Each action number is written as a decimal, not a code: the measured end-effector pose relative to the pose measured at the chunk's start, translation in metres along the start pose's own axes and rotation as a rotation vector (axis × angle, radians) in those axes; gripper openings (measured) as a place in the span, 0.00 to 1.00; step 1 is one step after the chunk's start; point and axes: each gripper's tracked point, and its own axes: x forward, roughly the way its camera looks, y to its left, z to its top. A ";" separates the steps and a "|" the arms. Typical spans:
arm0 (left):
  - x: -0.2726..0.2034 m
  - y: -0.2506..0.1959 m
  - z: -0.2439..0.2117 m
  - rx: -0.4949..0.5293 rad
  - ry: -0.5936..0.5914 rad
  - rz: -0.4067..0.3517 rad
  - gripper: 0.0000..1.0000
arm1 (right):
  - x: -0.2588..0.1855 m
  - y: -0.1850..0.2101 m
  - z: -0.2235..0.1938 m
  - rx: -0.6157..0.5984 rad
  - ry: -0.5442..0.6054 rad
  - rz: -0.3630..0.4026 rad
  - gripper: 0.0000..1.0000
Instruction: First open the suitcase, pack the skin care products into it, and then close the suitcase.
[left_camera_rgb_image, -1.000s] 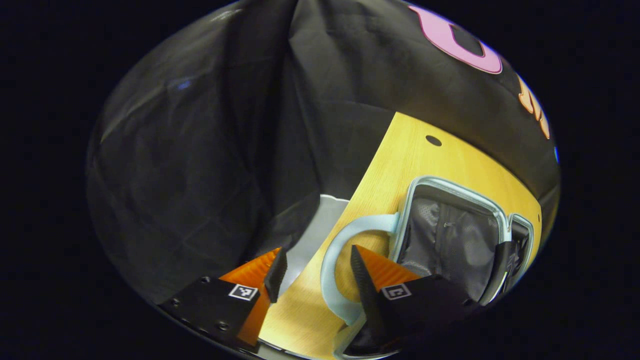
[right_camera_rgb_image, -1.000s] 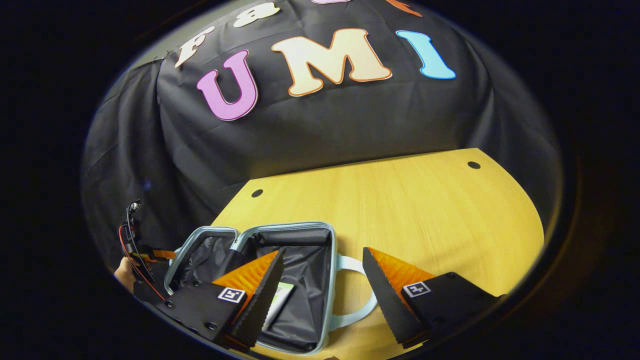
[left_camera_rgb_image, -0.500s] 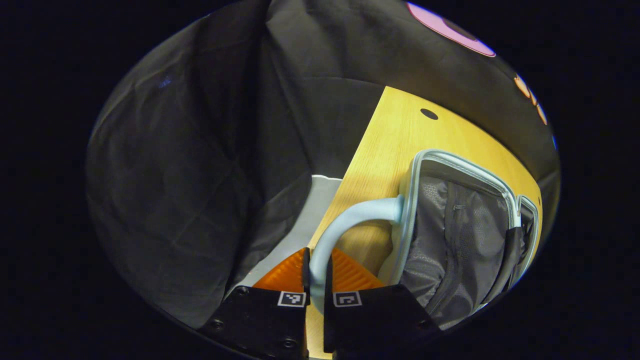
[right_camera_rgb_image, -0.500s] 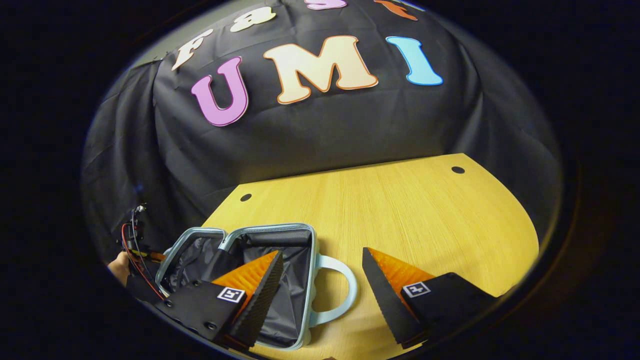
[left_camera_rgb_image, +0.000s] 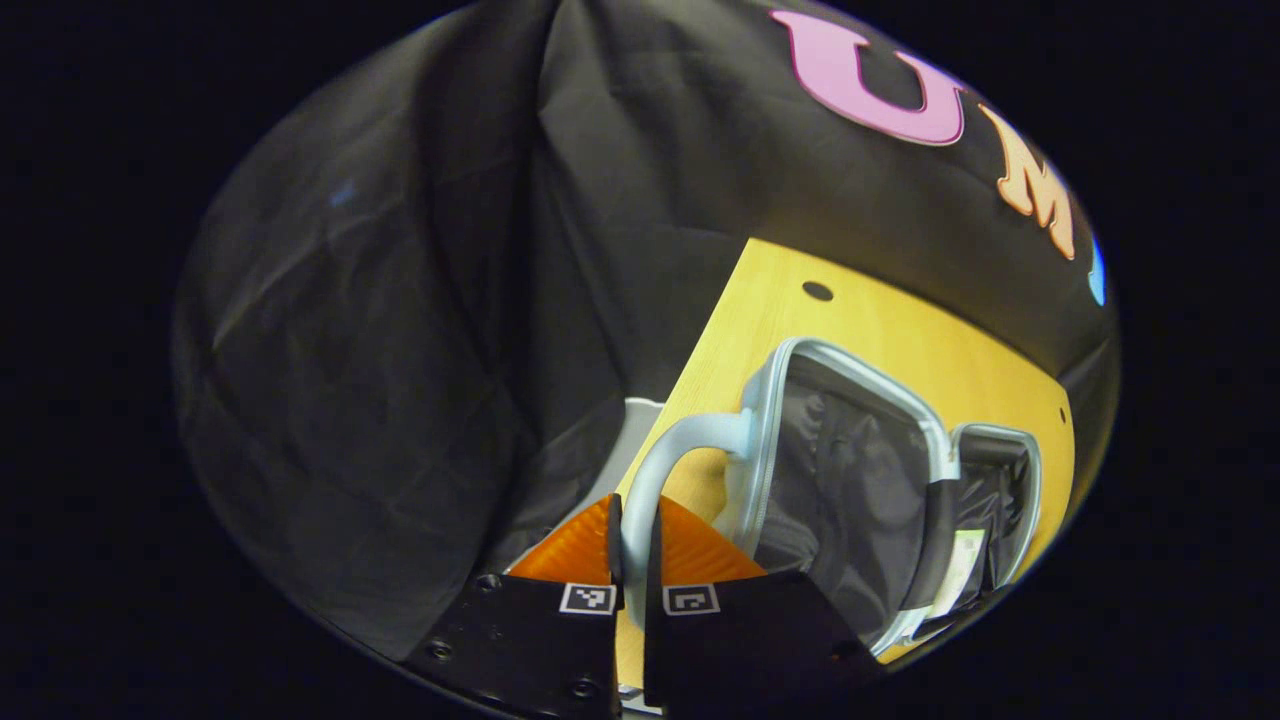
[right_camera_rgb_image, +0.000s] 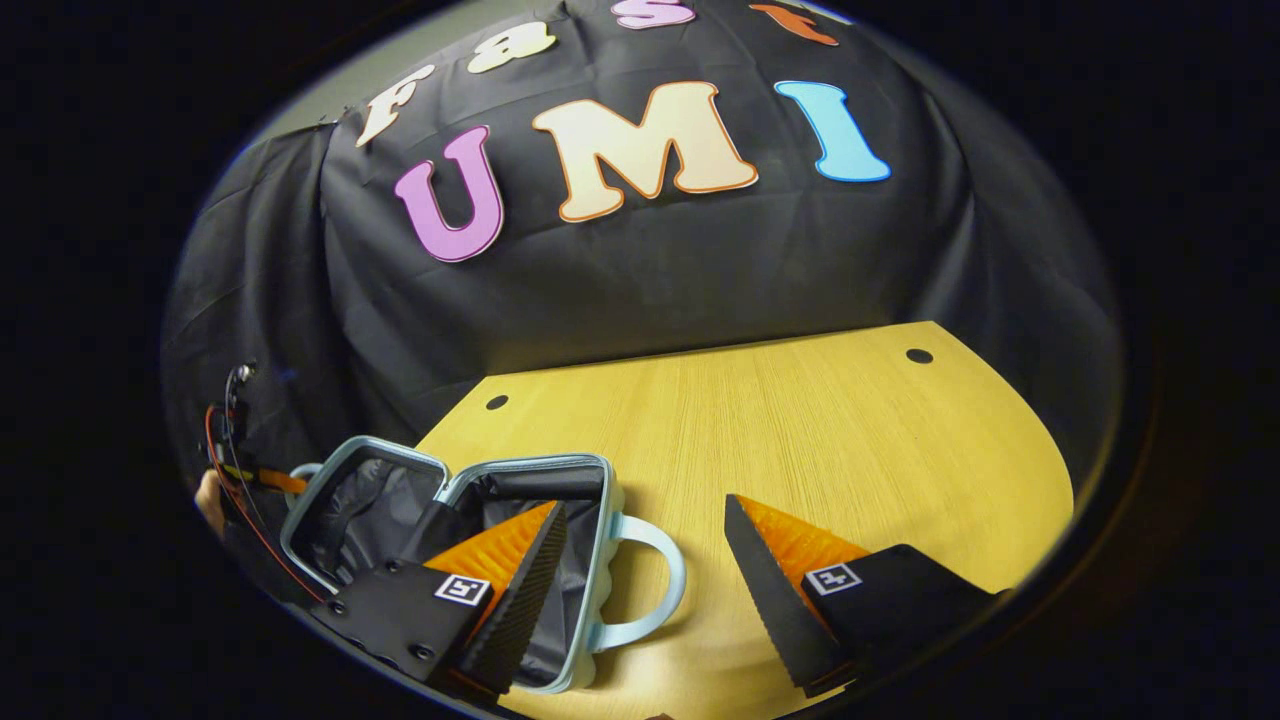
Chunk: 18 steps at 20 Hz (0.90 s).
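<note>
Now we pinch the left gripper (left_camera_rgb_image: 632, 555) on the pale blue handle (left_camera_rgb_image: 655, 470) of the suitcase's lid half (left_camera_rgb_image: 850, 480), both fingers pressed together on that loop, and the half appears tilted up off the wooden table (left_camera_rgb_image: 880, 330). Beyond it the other half (left_camera_rgb_image: 990, 510) lies open, with a pale, flat skin care product (left_camera_rgb_image: 958, 570) resting against its dark lining near the hinge.

Meanwhile the right gripper (right_camera_rgb_image: 645, 575) hovers with its 2 fingers spread wide and holding nothing, above the second handle (right_camera_rgb_image: 640, 580) and the near edge of the open suitcase (right_camera_rgb_image: 450, 520). Across the case a person's hand (right_camera_rgb_image: 210, 500) shows, gripping the other tool.

We judge the packing done, since we see no product left on the table, and take the closing step to be in hand: the lid half is gripped by its handle and seems to be starting its swing.

Next, the move calls for carrying that handle up and over in an arc about the hinge until the 2 rims meet. The free gripper could steady the base so it does not slide on the smooth tabletop. Whether the dark strap (left_camera_rgb_image: 935, 540) at the hinge will tuck inside we cannot tell.
</note>
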 end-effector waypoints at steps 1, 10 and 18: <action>-0.013 -0.005 0.007 0.002 -0.024 0.000 0.03 | -0.002 -0.002 0.000 -0.007 -0.008 0.010 0.98; -0.124 -0.074 0.078 0.015 -0.233 -0.059 0.00 | -0.038 -0.046 0.010 -0.057 -0.017 0.075 0.98; -0.172 -0.168 0.091 0.096 -0.303 -0.170 0.00 | -0.050 -0.080 0.019 -0.027 -0.035 0.081 0.98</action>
